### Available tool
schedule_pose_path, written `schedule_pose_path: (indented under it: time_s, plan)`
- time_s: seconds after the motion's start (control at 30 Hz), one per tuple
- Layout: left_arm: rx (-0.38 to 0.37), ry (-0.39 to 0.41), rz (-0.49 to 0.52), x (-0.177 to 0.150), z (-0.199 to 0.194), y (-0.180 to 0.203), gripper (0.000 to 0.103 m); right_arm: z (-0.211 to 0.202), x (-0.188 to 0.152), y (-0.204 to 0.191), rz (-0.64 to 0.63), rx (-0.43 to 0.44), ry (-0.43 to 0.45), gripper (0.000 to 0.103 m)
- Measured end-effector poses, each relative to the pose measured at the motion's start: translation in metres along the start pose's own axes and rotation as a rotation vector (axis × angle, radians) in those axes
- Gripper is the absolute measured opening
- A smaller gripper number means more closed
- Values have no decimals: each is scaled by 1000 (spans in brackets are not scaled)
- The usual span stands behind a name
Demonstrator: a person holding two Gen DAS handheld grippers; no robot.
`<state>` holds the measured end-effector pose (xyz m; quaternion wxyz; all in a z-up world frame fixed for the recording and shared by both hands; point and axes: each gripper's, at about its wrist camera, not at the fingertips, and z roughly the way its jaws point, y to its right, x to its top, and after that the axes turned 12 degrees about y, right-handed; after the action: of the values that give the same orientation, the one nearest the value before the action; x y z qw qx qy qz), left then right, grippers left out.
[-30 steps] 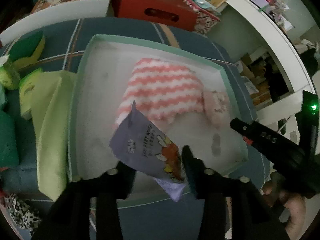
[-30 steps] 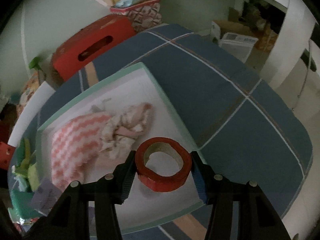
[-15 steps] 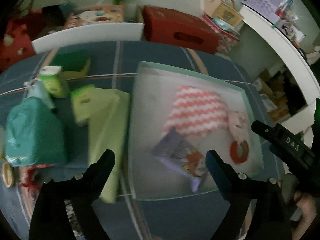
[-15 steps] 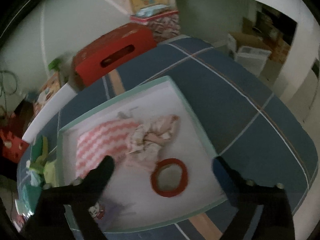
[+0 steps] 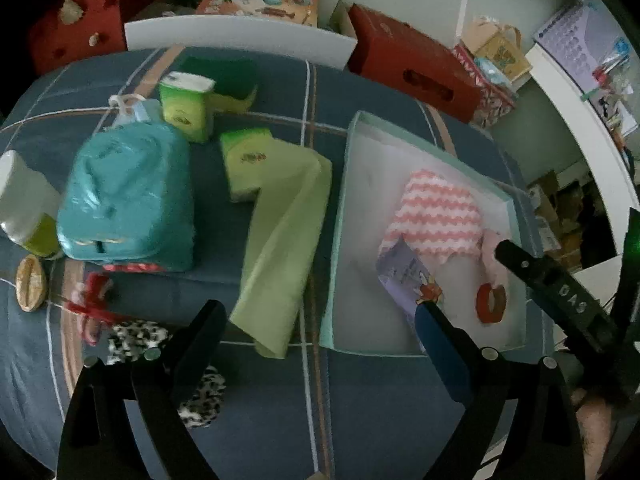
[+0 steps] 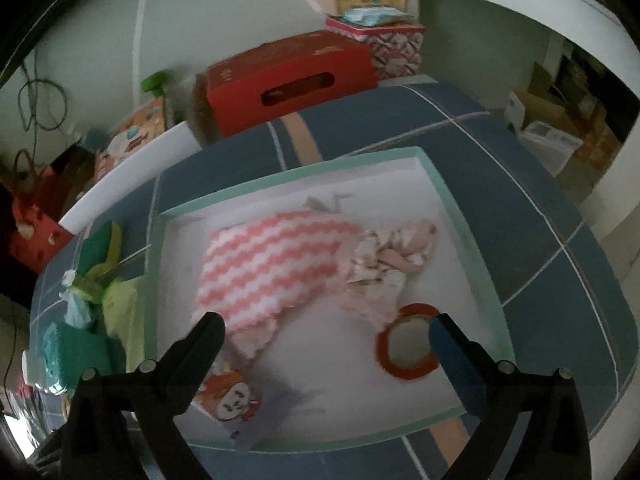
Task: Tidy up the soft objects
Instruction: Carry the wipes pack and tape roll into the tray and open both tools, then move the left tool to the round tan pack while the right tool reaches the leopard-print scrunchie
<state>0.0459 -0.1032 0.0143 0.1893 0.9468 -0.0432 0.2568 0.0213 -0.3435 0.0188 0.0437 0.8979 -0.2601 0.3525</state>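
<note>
Cover (image 5: pixel 380 412): blue plaid fabric, thin pale lines.
Tray (image 6: pixel 460 216): shallow, square, mint rim, white floor, on the cover.
Teal pack (image 5: pixel 128 196): glossy, crinkled plastic, left of the tray.
Green cloth (image 5: pixel 284 248): smooth, folded long, beside the tray.
Striped cloth (image 6: pixel 272 268): fluffy pink-white zigzag, in the tray.
Pouch (image 5: pixel 404 280): flat lilac foil, in the tray.
Tape (image 6: pixel 406 344): red ring, in the tray.
Left gripper (image 5: pixel 320 320): jaws just spread wide, nothing between them.
Right gripper (image 6: pixel 326 326): jaws just spread wide, released above the tray.
</note>
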Motion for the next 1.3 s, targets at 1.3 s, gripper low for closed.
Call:
schedule_pose_path:
  time_s: [1.3]
  plan:
    - [435, 29, -243, -16, -45, -203, 95, 5, -151, -235, -574, 436, -282, 103]
